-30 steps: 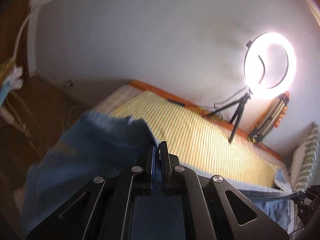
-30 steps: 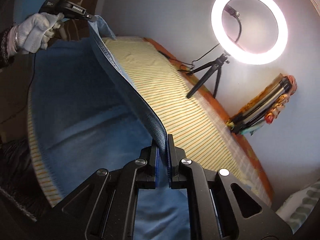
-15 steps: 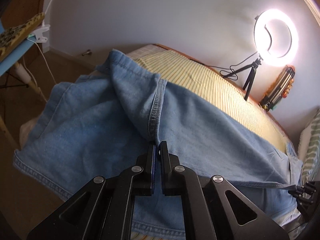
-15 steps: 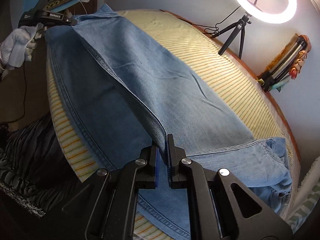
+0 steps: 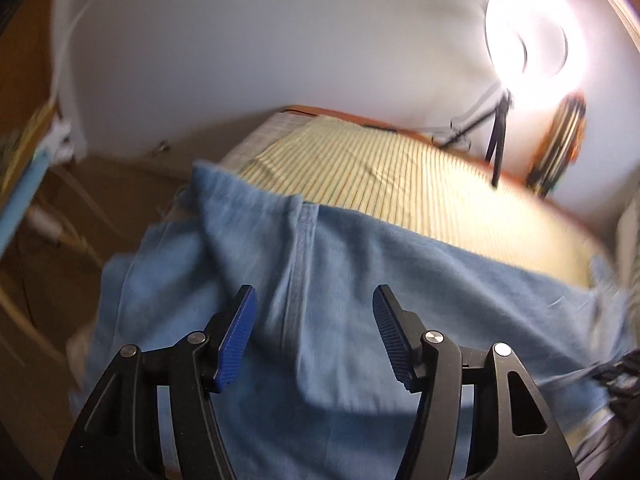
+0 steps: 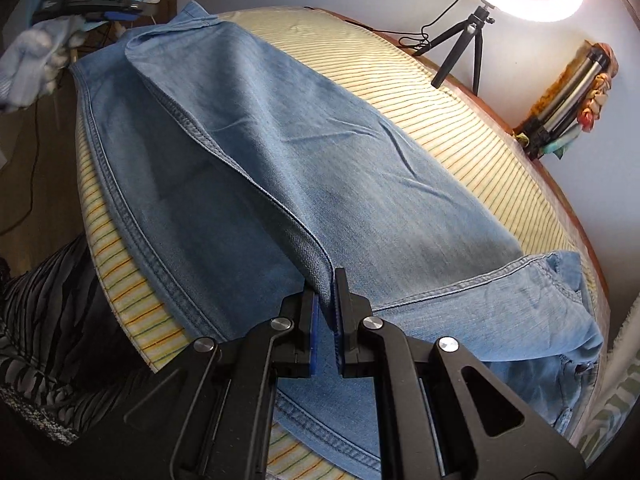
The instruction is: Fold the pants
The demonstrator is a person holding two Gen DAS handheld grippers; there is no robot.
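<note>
Light blue denim pants (image 6: 320,152) lie along the near side of the striped bed (image 6: 460,112), one leg folded over the other. My right gripper (image 6: 325,280) is shut on the pants' seam edge. My left gripper (image 5: 314,300) is open and empty just above the pants (image 5: 340,280), its blue pads (image 5: 236,336) on either side of a seam. The left gripper also shows at the far left of the right wrist view (image 6: 96,0), held in a gloved hand.
A lit ring light on a tripod (image 6: 472,40) stands at the bed's far edge, with a bundle (image 6: 568,96) beside it against the wall. A pillow (image 6: 616,412) lies at right. Dark striped cloth (image 6: 52,320) is at the bed's near edge. A wooden floor (image 5: 100,184) lies beyond the bed's end.
My left gripper has opened and let go of the pants, which now lie flat on the bed. My right gripper still holds the seam edge, lowered.
</note>
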